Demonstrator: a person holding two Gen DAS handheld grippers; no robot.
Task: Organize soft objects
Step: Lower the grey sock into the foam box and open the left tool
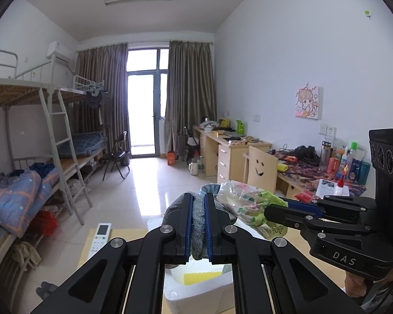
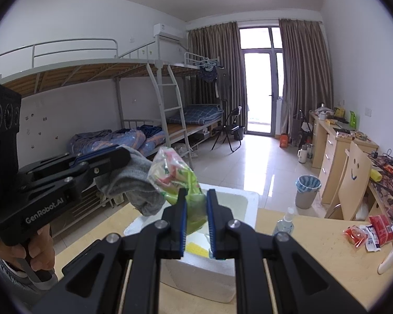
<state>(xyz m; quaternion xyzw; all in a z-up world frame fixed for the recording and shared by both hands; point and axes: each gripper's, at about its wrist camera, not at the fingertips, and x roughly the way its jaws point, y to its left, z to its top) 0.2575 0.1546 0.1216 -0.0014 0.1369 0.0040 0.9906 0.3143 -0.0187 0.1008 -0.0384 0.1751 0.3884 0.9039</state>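
Observation:
My left gripper (image 1: 197, 196) is shut on a grey knitted cloth (image 1: 198, 225), squeezed between its blue pads. My right gripper (image 2: 196, 192) is shut on a crinkled green and clear plastic bag (image 2: 170, 170) with pink bits inside. Both are held in the air side by side, cloth and bag touching, over an open white foam box (image 2: 246, 204) on the wooden table (image 2: 314, 248). The left wrist view shows the bag (image 1: 249, 204) and the right gripper (image 1: 275, 209) coming in from the right. The right wrist view shows the cloth (image 2: 133, 183) hanging from the left gripper (image 2: 123, 153).
A yellow piece (image 2: 196, 248) lies inside the box. On the table are a clear pump bottle (image 2: 284, 222), red snack packets (image 2: 366, 233) and a white remote (image 1: 100, 238). Beyond stand a bin (image 2: 307, 191), a wooden chair (image 2: 353, 180), desks and bunk beds.

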